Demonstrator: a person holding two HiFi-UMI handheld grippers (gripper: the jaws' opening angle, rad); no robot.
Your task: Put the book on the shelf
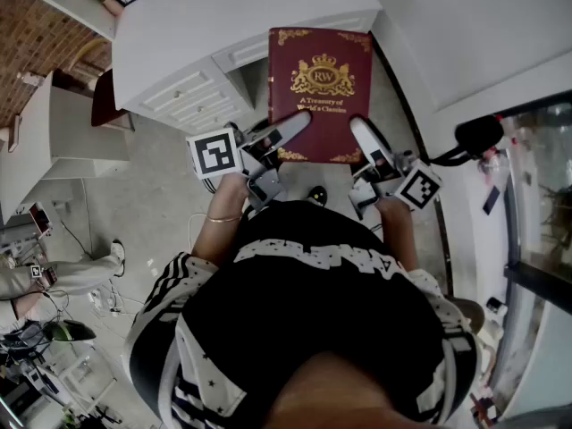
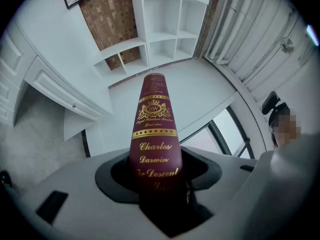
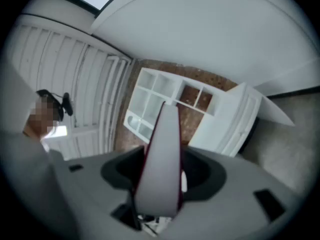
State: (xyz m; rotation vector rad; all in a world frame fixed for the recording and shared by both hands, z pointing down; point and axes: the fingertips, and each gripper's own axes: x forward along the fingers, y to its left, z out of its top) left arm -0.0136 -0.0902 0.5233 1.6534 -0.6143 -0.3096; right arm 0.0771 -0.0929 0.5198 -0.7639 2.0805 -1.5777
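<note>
Head view shows the book gripped at its near edge, spine between the left gripper fingers, pages between the right gripper fingers. Reaching far beyond both, it could tip or slip before reaching the shelf.

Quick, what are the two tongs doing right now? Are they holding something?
Left tongs: closed on the spine side of the red book.
Right tongs: closed on the page edge of the same red book.

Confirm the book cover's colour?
The book is maroon with a gold crest, lettering and corner ornaments. The head view shows it best.
</note>
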